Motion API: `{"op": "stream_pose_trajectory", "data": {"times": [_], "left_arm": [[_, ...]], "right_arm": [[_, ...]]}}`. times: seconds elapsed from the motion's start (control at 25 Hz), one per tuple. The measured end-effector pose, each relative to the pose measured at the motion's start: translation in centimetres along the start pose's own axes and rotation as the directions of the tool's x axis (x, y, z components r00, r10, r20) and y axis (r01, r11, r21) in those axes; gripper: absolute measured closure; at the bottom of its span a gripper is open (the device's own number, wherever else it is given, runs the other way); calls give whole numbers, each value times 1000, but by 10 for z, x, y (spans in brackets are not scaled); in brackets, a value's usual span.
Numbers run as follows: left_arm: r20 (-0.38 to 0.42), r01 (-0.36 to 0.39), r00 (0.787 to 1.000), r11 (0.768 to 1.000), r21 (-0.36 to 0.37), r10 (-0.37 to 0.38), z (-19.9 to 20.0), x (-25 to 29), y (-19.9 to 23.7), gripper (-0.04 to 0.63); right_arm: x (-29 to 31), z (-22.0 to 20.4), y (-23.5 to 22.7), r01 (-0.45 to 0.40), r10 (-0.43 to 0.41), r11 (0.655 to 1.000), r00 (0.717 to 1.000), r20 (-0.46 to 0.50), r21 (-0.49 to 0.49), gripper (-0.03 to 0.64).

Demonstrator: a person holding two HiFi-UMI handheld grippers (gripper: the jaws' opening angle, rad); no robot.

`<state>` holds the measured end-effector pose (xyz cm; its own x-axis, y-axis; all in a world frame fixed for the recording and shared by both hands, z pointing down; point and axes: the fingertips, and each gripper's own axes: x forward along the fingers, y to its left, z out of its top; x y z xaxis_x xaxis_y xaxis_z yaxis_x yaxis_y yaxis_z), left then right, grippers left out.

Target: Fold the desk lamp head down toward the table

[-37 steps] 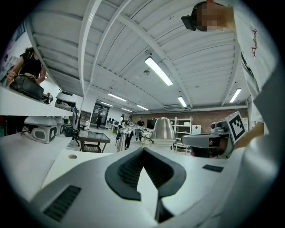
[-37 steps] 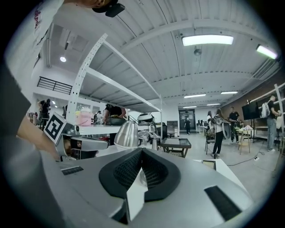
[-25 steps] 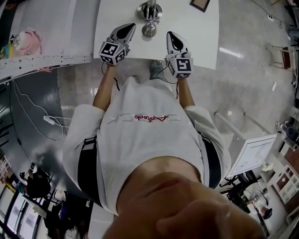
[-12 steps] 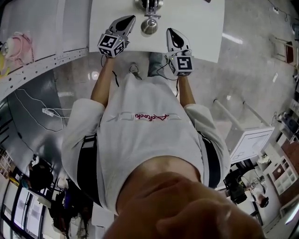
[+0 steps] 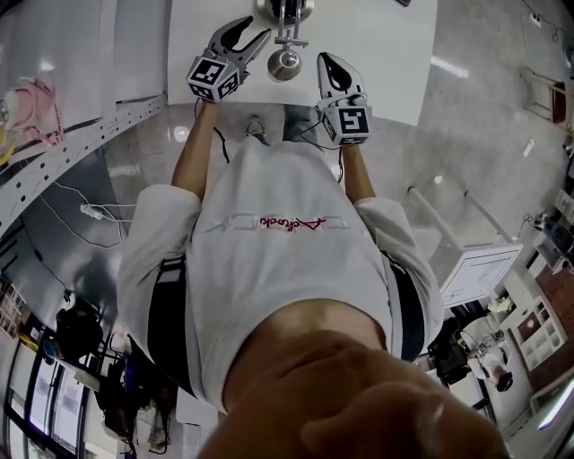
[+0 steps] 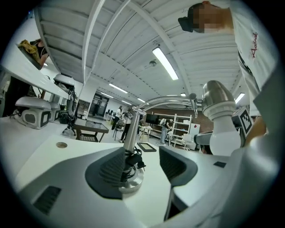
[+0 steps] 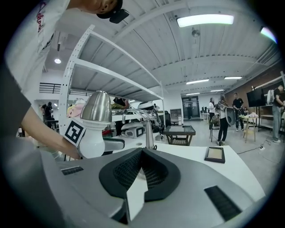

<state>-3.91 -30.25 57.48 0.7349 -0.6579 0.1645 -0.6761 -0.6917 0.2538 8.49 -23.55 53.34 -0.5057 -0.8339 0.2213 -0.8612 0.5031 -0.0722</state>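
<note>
The desk lamp (image 5: 287, 12), at twelve o'clock on the counter (image 5: 386, 54), should be gripped squarely at its lamp head (image 5: 285, 61) by the left tool (image 5: 256, 29), whose empty jaws have just been opening, while the shut, empty right tool (image 5: 327, 63) is held off at three o'clock.

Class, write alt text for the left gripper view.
The left gripper, jaws just opened and gripping nothing, faces a desk lamp's round base on a white table; the silver lamp head hangs at right.
</note>
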Motion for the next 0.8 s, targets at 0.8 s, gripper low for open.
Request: {"op": "stream_pose_trajectory", "data": {"times": [0.8], "left_arm": [[-53, 175, 984, 981, 86, -171, 22, 100, 28, 336]], "right_arm": [[3, -5, -9, 6, -6, 1000, 999, -31, 2, 594]]}}
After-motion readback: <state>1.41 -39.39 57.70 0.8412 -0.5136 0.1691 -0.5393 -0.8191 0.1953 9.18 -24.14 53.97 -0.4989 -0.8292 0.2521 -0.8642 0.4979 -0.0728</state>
